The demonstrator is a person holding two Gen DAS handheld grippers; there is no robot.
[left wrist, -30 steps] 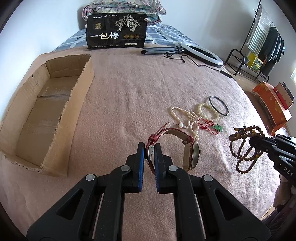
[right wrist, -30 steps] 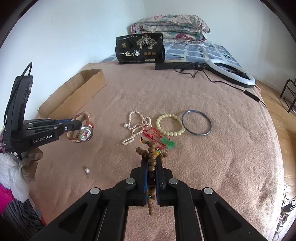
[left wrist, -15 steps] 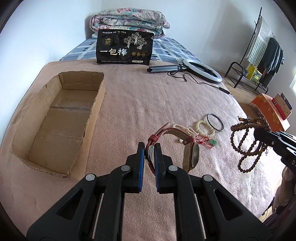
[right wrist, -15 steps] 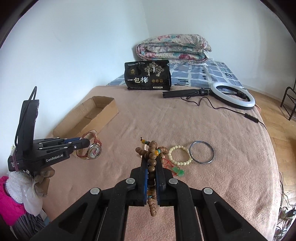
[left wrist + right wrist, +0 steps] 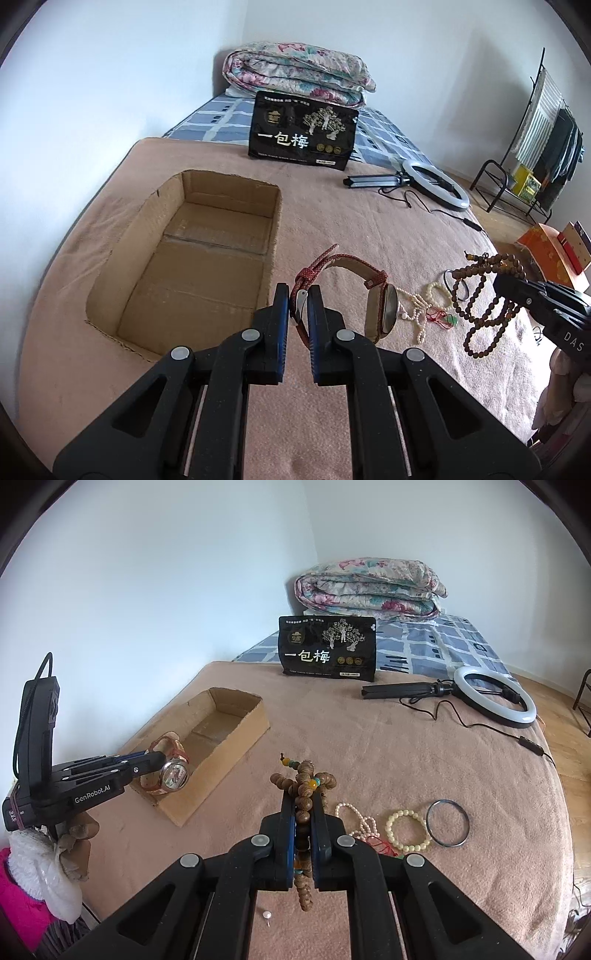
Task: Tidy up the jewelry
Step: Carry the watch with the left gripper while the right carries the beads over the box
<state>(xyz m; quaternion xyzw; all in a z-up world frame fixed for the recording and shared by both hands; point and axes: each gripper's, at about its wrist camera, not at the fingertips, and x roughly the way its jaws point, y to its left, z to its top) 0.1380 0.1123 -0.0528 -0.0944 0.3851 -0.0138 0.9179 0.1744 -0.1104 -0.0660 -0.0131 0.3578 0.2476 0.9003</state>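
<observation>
You've got the red-strapped round wristwatch (image 5: 373, 295) clamped in your left hand-held gripper (image 5: 297, 301) and the brown wooden bead strand (image 5: 303, 794) pinched in the right hand-held gripper (image 5: 303, 812). Next I'd carry both over the open cardboard box (image 5: 147, 206) and drop them in.

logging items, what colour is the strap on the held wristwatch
Red with a fine pale pattern, on the round-faced wristwatch; clearest in the left wrist view.

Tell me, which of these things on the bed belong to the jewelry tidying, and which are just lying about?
Part of the job: watch, wooden beads, pearl necklace, pale bead bracelet, metal bangle, red-cord pendant, loose pearl, cardboard box.

Lying about: black snack bag, ring light, folded quilt.
</observation>
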